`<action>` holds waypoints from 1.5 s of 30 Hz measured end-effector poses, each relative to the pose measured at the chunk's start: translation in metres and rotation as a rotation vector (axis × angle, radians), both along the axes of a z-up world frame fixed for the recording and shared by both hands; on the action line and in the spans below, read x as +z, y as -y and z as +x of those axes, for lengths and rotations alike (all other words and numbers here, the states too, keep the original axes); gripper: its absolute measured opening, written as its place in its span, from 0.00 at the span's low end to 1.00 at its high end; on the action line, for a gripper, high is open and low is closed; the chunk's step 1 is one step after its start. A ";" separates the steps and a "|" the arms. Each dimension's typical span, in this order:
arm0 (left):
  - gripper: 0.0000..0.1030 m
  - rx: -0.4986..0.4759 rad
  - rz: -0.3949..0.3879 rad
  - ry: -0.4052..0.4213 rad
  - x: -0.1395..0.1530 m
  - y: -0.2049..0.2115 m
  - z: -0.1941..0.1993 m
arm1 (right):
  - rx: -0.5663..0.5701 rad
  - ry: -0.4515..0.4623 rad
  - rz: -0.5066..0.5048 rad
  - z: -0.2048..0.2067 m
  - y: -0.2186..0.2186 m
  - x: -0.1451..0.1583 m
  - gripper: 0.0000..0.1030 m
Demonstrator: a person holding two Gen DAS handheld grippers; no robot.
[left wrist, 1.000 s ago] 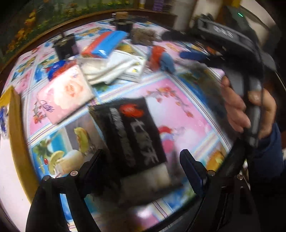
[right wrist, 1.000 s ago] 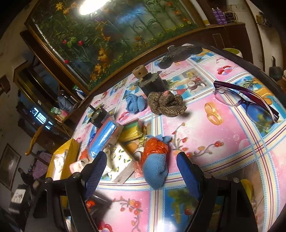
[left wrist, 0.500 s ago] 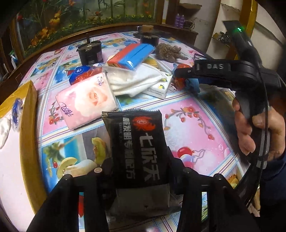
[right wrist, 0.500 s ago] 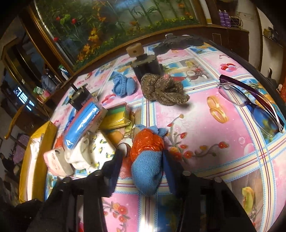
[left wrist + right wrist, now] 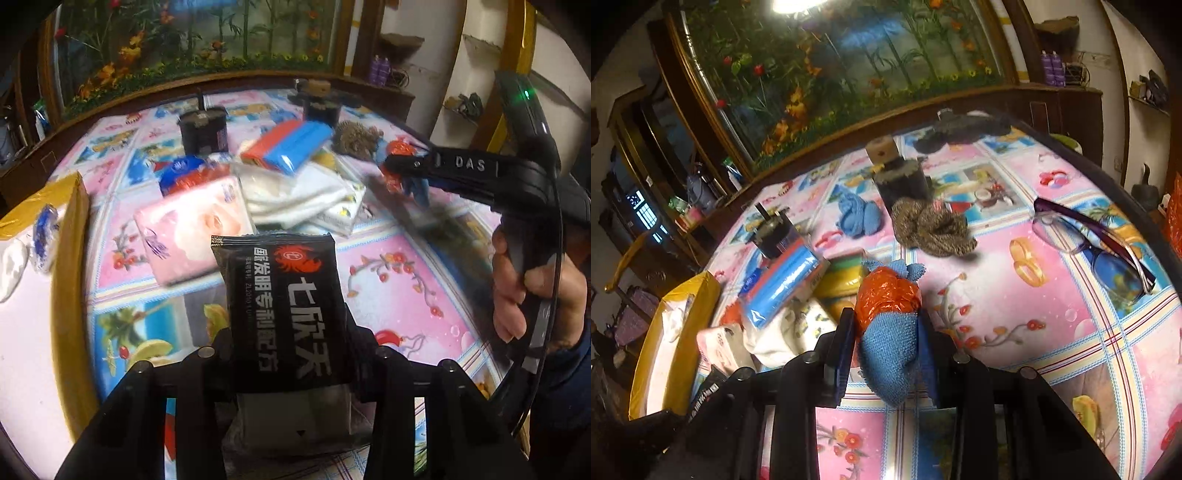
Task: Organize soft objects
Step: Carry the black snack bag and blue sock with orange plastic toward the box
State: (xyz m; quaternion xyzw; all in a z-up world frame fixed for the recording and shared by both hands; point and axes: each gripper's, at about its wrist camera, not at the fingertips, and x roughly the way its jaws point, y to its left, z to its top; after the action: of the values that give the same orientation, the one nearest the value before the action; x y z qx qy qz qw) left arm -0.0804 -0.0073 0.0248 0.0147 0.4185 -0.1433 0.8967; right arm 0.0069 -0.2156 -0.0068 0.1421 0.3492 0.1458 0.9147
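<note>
- 2 grippers, 2 loads: left gripper [image 5: 291, 365] is clamped on the black pack [image 5: 280, 310]; right gripper [image 5: 886, 343] is clamped on the blue cloth [image 5: 888, 354] with an orange bag [image 5: 888, 299] bunched at its far end.
- Left jaws have just been closing onto the pack; it sits between the fingers, which press its 2 long edges.
- Right jaws have just been closing too; the cloth bulges out between the pads.
- Pack long axis runs near-to-far, in line with the left fingers. Near end sits deep between the jaws, far end sticks out over the table [image 5: 391, 280].
- Cloth long axis also runs near-to-far along the right fingers, orange end farthest out.
- Key relation: the yellow box [image 5: 68, 258] lies left of both loads, at the table's left edge. It is just left of the left gripper; the right gripper is farther off, with the pile between.
- Pile: pink pack [image 5: 192, 225], white towel [image 5: 299, 195] and blue-red pack [image 5: 291, 147] lie mid-table, far from the black pack and not touching it.
- Judgement: if the box is the bin, left hand goes first with a short swing left; right must cross or clear the pile.
- Risk: the pack's free far end may flop when tilted.
</note>
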 end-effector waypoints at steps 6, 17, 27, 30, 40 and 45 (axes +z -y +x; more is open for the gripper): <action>0.41 0.076 0.006 0.081 0.009 -0.009 -0.001 | 0.019 0.083 0.005 -0.012 -0.006 0.013 0.33; 0.41 0.140 0.053 0.106 0.009 -0.014 -0.002 | 0.156 0.117 0.010 -0.042 -0.043 0.013 0.34; 0.41 0.147 0.084 0.135 0.011 -0.010 -0.008 | 0.188 0.103 0.070 -0.047 -0.046 0.009 0.34; 0.41 0.152 0.091 0.143 0.012 -0.010 -0.009 | 0.191 0.102 0.073 -0.049 -0.047 0.008 0.34; 0.41 0.169 0.127 0.183 0.017 -0.010 -0.017 | 0.214 0.099 0.054 -0.055 -0.059 0.010 0.34; 0.41 0.190 0.132 0.203 0.023 -0.017 -0.020 | 0.226 0.105 0.046 -0.057 -0.065 0.013 0.34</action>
State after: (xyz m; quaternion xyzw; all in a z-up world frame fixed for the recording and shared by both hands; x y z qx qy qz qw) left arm -0.1001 0.0092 0.0476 0.0485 0.3337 -0.0275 0.9410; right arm -0.0504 -0.1508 0.0062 0.1151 0.3113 0.2635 0.9058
